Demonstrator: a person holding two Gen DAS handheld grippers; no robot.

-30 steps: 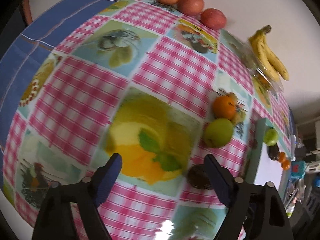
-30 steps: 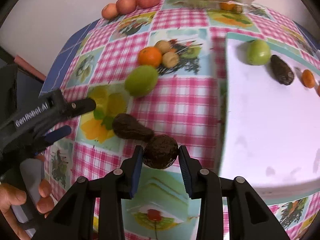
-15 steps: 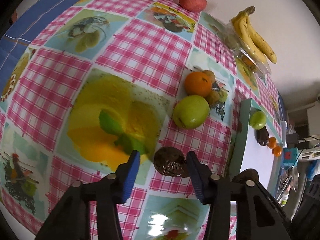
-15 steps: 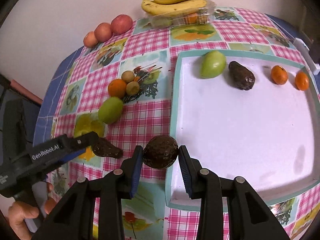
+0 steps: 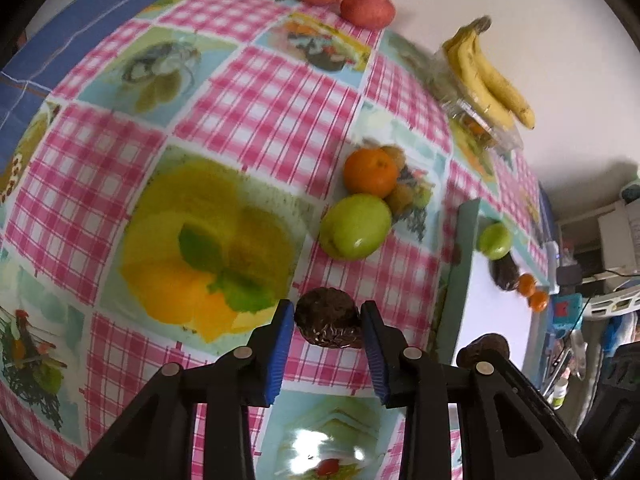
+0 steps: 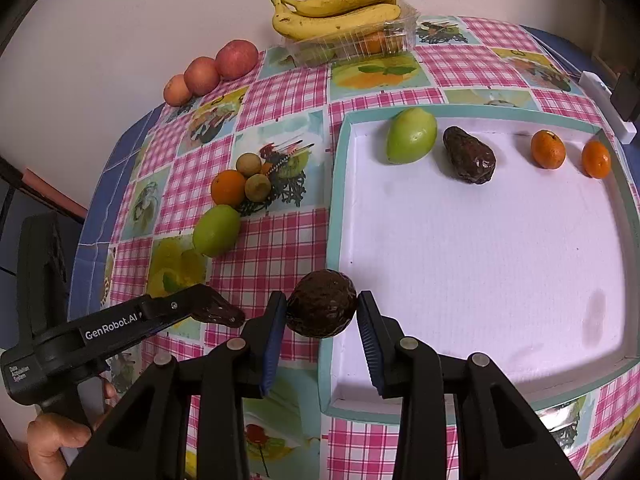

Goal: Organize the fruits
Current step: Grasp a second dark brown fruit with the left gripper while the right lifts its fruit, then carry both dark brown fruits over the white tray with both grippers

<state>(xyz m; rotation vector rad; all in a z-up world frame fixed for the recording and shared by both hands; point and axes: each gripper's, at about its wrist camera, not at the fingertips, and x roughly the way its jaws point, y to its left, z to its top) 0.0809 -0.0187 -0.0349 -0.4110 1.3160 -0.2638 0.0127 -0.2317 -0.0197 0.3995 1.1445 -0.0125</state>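
Pink-checked oilcloth point(image 6: 276, 248) with fruit prints, pushed against a pale wall. White tray point(image 6: 480, 264) with a teal rim on its right part, holding along the far edge a green fruit point(image 6: 411, 141), a dark avocado point(image 6: 469, 155) and two mandarins point(image 6: 548, 149) point(image 6: 596, 159), each apart from the next.

Right gripper point(image 6: 321, 310) at 6 o'clock in its own view, clamped on a dark avocado point(image 6: 321, 305) held over the tray's near-left rim. Left gripper point(image 5: 328, 322) just closed, its blue pads point(image 5: 280, 344) now pressing a second dark avocado point(image 5: 329, 323) from both sides; seen from the right wrist at 8 o'clock, tip of that fruit showing past the black finger, bare hand point(image 6: 52, 440) on the handle below.

Loose on the cloth at 10 o'clock from the held fruit: green fruit point(image 6: 217, 235), an orange point(image 6: 228, 187) and two small brown fruits point(image 6: 258, 187), close together. Three red apples point(image 6: 237, 59) in a row by the wall at 11 o'clock. Bananas point(image 6: 340, 8) on a clear plastic box point(image 6: 360, 42) at 12 o'clock.
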